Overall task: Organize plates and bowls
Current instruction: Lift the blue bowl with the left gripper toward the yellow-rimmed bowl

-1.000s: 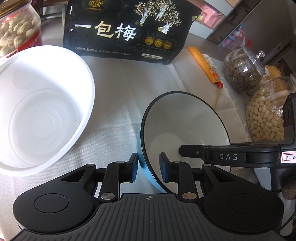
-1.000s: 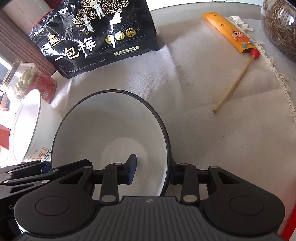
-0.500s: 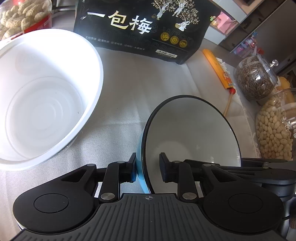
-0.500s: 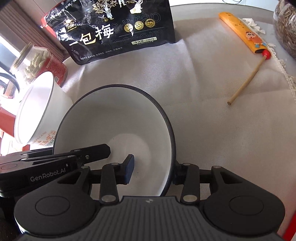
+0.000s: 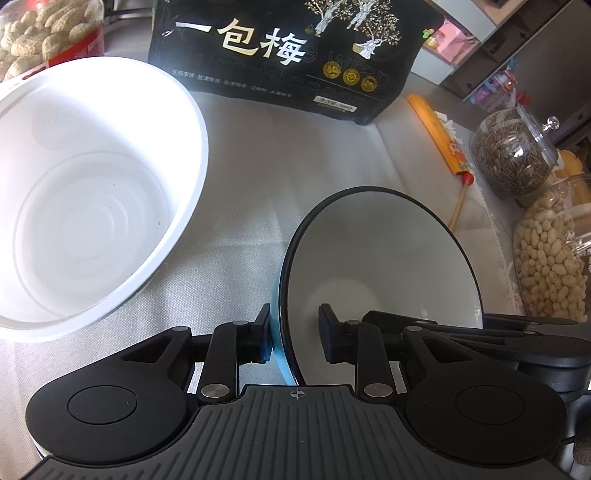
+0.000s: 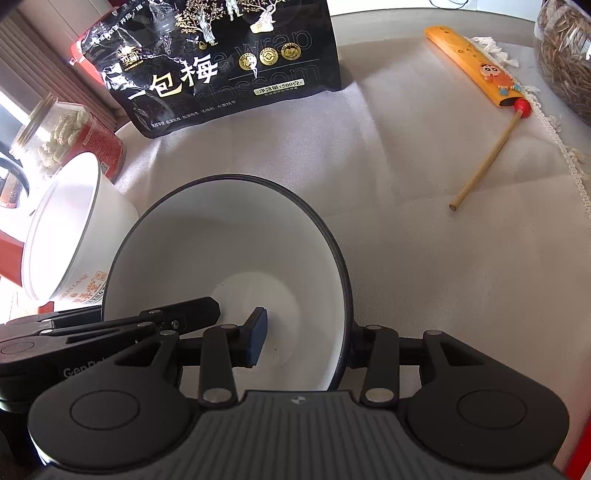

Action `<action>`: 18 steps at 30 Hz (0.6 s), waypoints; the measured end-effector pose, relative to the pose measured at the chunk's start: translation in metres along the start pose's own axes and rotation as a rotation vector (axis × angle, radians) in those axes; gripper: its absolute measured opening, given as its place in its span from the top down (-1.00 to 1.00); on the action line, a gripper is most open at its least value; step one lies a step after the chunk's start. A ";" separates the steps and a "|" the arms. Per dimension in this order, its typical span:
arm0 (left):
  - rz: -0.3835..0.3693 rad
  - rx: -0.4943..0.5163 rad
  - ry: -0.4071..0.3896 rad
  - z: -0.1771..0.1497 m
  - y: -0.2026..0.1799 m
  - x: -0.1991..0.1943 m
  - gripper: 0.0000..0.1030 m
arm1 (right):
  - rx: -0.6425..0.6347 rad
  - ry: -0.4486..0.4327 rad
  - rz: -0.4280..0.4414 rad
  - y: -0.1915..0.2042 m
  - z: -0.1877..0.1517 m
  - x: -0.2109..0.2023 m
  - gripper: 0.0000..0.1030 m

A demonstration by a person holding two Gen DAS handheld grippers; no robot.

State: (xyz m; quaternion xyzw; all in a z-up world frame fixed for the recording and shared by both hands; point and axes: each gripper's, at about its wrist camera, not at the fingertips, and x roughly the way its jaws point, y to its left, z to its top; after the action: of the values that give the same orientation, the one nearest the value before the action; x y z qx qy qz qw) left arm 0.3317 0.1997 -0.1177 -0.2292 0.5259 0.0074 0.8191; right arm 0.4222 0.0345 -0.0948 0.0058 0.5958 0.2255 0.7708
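A home dining or living area, by the look of it; a cloth-covered table [image 6: 424, 229] with a tasselled fringe carries a black plum snack bag [image 5: 291, 55], a jar of peanuts in shells [image 5: 40, 33], lidded glass jars of seeds [image 5: 513, 155] and shelled peanuts [image 5: 550, 266] (ordinary household snacks); cluttered shelving [image 5: 495, 88] stands behind.

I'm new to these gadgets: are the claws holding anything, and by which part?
The blue bowl, by its rim. The left gripper and right gripper straddle opposite sides, one finger inside, one outside. Whether the right one presses cannot be told.
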 end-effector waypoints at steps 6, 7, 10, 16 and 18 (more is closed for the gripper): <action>-0.044 0.020 -0.091 -0.003 -0.017 -0.050 0.44 | -0.014 -0.066 0.016 0.008 -0.004 -0.044 0.20; -0.053 0.037 -0.107 -0.006 -0.023 -0.061 0.43 | -0.010 -0.076 0.027 0.007 -0.007 -0.057 0.20; -0.094 0.034 -0.137 -0.018 -0.044 -0.089 0.41 | -0.028 -0.092 0.051 0.000 -0.019 -0.093 0.21; -0.116 0.119 -0.073 -0.051 -0.097 -0.102 0.33 | -0.049 -0.124 0.051 -0.036 -0.056 -0.145 0.21; -0.107 0.132 -0.045 -0.062 -0.110 -0.099 0.33 | -0.033 -0.125 0.077 -0.053 -0.069 -0.150 0.21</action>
State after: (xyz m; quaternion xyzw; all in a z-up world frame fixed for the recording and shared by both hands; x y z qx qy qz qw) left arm 0.2622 0.1004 -0.0129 -0.2021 0.4938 -0.0661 0.8431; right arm 0.3485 -0.0843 0.0080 0.0301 0.5419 0.2642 0.7973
